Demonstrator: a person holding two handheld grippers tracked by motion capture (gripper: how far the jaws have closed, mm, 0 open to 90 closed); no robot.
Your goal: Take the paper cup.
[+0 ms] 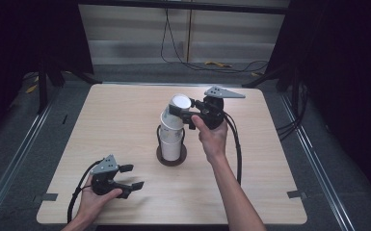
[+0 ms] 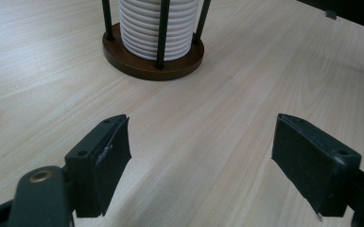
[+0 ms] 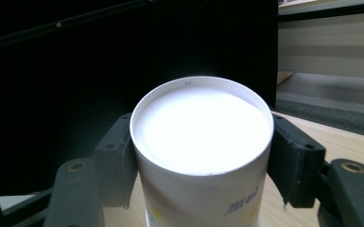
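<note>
A white paper cup (image 1: 174, 117), upside down with its base (image 3: 201, 128) uppermost, is being gripped by the right gripper (image 1: 189, 114), one black jaw pressed on each side. It is being held tilted at the top of a stack of white ribbed cups (image 1: 171, 143) standing in a dark wire holder with a round brown wooden base (image 2: 142, 66) mid-table. The left gripper (image 1: 131, 176) is being held low over the light wooden table (image 1: 115, 120), near-left of the holder, jaws wide apart and empty.
</note>
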